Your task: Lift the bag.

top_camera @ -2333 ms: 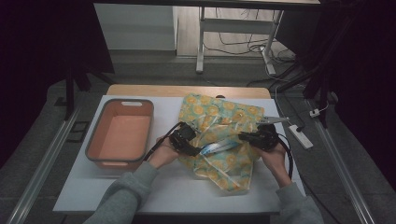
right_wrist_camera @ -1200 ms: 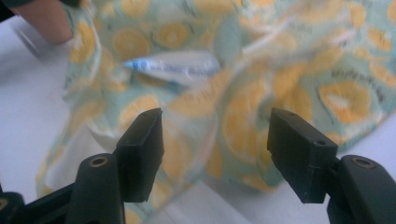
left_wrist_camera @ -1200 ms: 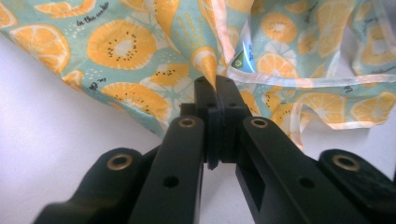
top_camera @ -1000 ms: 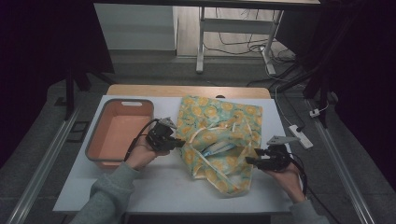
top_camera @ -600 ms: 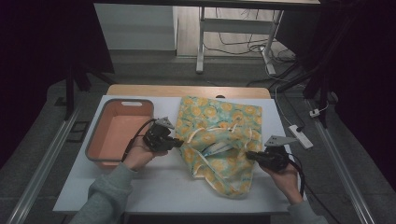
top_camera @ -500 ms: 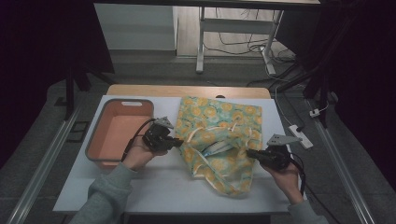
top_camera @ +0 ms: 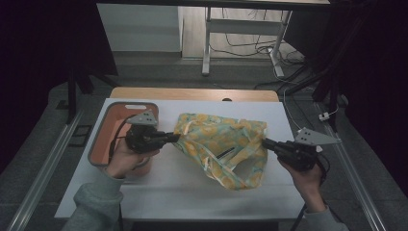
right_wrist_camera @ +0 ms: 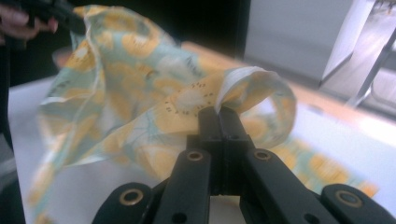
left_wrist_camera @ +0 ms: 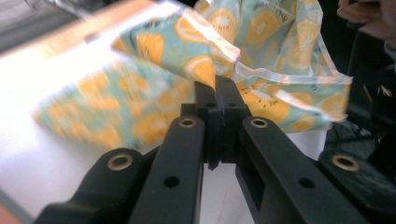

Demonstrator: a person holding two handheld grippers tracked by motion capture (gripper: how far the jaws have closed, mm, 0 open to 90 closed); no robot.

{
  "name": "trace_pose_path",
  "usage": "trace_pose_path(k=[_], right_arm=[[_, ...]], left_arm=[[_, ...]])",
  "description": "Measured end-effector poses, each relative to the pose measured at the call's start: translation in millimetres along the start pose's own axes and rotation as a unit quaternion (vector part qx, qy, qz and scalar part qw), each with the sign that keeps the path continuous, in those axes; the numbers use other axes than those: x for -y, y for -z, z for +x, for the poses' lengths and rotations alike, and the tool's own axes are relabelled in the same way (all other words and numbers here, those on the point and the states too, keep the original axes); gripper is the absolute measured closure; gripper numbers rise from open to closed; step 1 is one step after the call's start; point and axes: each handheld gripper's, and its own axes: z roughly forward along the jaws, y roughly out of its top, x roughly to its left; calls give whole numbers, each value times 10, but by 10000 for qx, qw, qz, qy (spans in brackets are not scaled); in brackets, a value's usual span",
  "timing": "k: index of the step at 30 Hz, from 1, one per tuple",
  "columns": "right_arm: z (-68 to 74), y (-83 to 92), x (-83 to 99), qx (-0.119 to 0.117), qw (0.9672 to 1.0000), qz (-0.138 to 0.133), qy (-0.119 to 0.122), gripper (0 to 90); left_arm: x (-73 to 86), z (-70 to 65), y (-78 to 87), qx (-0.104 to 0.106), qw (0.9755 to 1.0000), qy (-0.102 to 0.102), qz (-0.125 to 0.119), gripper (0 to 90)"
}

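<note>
Patterned cloth [top_camera: 221, 149] hangs over the table's [top_camera: 159, 192] middle, its lower part sagging to the surface. Left gripper [top_camera: 174, 137] pinches its left corner, right gripper [top_camera: 265, 143] its right edge, jaws pressed together on fabric, likely to spread it for folding. Bin [top_camera: 98, 149] at left edge.

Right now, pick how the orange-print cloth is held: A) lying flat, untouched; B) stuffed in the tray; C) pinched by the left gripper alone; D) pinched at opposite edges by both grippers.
D: the left gripper and right gripper each clamp an edge of the orange-print cloth, which hangs between them.
</note>
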Motion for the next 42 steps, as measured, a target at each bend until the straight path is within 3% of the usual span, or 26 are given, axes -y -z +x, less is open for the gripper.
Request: trace_pose_path(k=[4,7,14,18,24,28,34,37,42], right_arm=[[-53,62,-289,143,9992,-367,-3,895],[-139,54,-498,205,9983,-550,-33,895],[-210,137,-906,410,9939,-1022,56,896],[-256,141,-1046,511,9922,-1137,34,895],[-395,124,-1117,678,9888,-1317,-155,895],[-478,27,-1052,709,9914,-1067,-261,895],[-516,-293,-761,710,9966,-324,-254,895],[-588,-485,-533,724,9967,48,-377,895],[-703,-750,-139,654,9943,460,-705,894]], left_arm=[[-130,-42,223,-238,9989,-106,-392,889],[-219,-10,314,-331,9979,-122,-536,889],[-370,85,504,-377,9946,-92,-965,889],[-441,103,616,-261,9910,-83,-1311,889],[-523,77,641,-232,9885,-161,-1489,889],[-518,120,468,-285,9921,-126,-1212,888],[-294,378,27,-382,9979,236,-477,888],[-147,487,-192,-471,9981,394,-72,887],[57,568,-425,-545,9965,536,339,883]])
